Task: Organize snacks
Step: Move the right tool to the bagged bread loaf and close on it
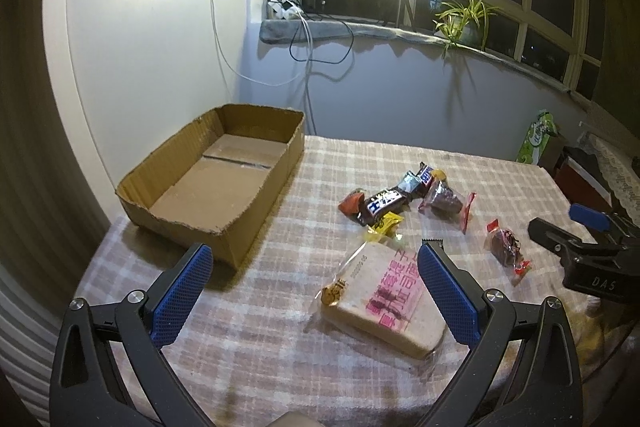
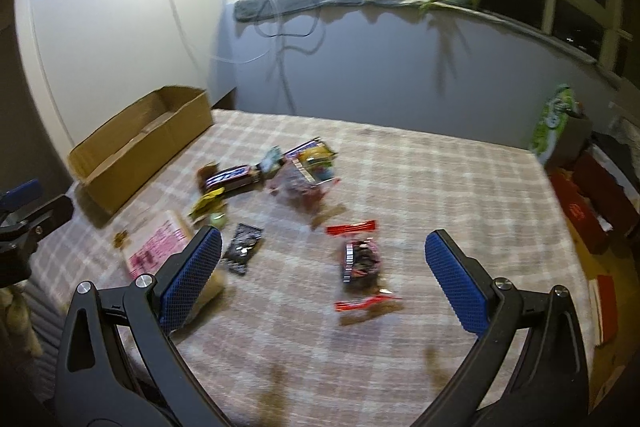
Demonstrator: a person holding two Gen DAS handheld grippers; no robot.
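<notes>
Two grippers hover over the plaid-covered counter (image 1: 280, 327), both spread wide and holding nothing. Between and just ahead of the left gripper (image 1: 316, 291), a wrapped slice of bread (image 1: 384, 303) with pink lettering lies flat, nearer the right-hand finger than the left. Ahead and to the left of that gripper sits an open cardboard box (image 1: 216, 183) (nothing inside it). Farther ahead, slightly right, a cluster of small snacks (image 1: 404, 203) is bunched together, a dark chocolate bar (image 1: 382, 205) among them. The right gripper (image 2: 322, 267) hangs over a dark sweet in a clear wrapper with red ends (image 2: 360, 263), which lies between its fingers, just ahead, touching neither. A small black packet (image 2: 243, 247) lies close to its left finger; that view is blurred.
</notes>
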